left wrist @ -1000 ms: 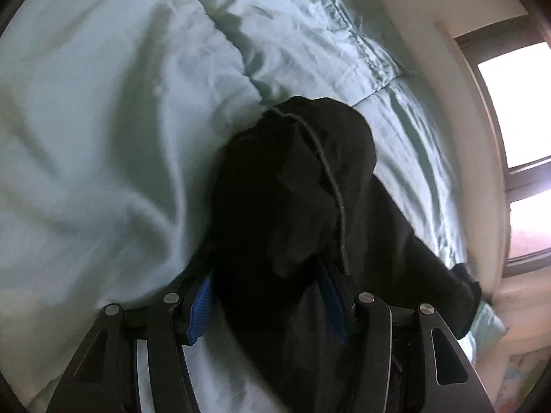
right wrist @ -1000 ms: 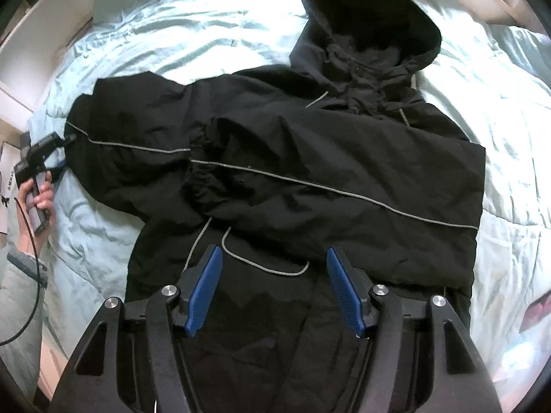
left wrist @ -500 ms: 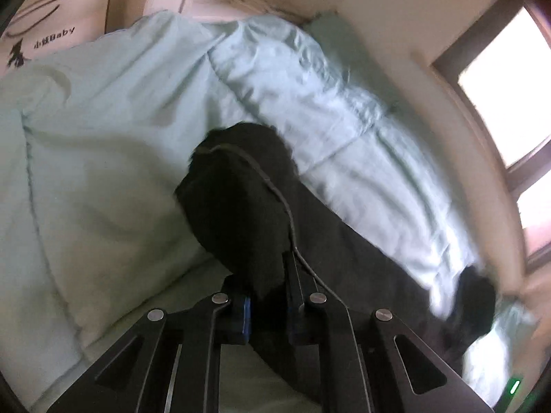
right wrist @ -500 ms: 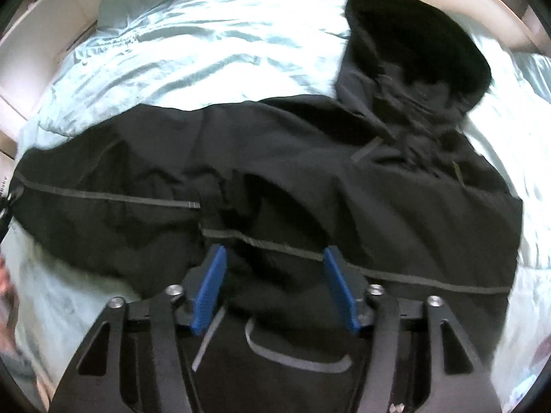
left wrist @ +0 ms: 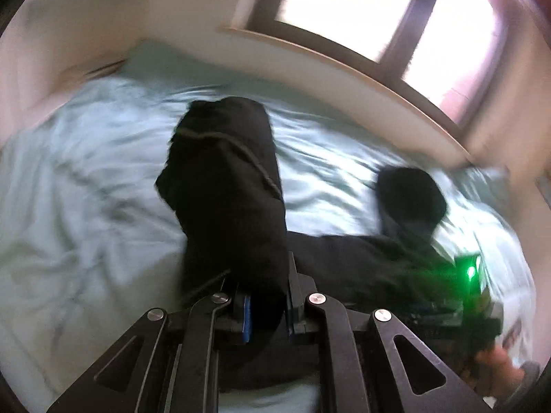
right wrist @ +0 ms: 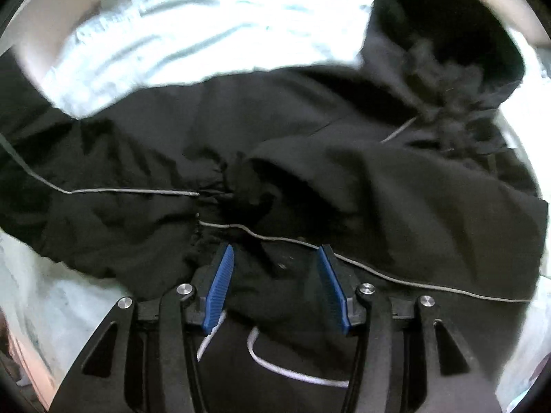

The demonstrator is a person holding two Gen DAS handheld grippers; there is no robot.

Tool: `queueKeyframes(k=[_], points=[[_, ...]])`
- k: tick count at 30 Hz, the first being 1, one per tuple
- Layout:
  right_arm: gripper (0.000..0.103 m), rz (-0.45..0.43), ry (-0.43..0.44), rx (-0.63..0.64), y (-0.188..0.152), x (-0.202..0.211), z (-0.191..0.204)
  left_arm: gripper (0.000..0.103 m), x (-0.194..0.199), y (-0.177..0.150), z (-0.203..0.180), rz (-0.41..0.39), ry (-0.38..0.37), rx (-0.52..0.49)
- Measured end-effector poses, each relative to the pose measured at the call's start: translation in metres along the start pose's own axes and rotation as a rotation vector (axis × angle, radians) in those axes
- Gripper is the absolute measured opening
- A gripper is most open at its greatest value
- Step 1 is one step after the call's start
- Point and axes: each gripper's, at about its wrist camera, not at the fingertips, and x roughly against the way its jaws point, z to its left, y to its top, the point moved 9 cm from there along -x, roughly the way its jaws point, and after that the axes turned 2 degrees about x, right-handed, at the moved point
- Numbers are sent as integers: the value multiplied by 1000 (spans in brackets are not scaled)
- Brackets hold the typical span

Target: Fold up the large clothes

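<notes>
A black hooded jacket [right wrist: 378, 206] with thin grey piping lies spread on a pale green duvet [right wrist: 206, 24], its hood [right wrist: 447, 27] at the upper right. My left gripper [left wrist: 267, 296] is shut on the jacket's sleeve [left wrist: 227, 186], which it holds lifted off the bed; the cuff end points away from the camera. My right gripper [right wrist: 275, 268] points down onto the jacket's folded middle. Its jaws are closing with black fabric between the blue pads [right wrist: 220, 275], which stand apart. A white drawcord [right wrist: 286, 371] loops just below them.
The duvet [left wrist: 86, 206] covers the whole bed. A white bed frame [left wrist: 344, 69] curves behind it under a bright window [left wrist: 378, 10]. At the lower right of the left wrist view, a person's hand [left wrist: 496, 364] holds a device with a green light [left wrist: 470, 270].
My left gripper shut on the sleeve, lifted it and swung it towards the jacket's body while rolling. My right gripper sank onto the jacket's middle and its jaws narrowed.
</notes>
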Motion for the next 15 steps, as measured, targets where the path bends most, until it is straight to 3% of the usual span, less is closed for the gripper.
queueKeyframes(k=[4, 11, 15], points=[[56, -65, 10, -40, -9, 44, -34, 14, -39, -19, -82, 83, -79, -137], [56, -112, -86, -96, -33, 82, -113, 15, -102, -76, -212, 246, -254, -293], [56, -93, -96, -165, -54, 86, -159, 31, -132, -113, -260, 364, -355, -277]])
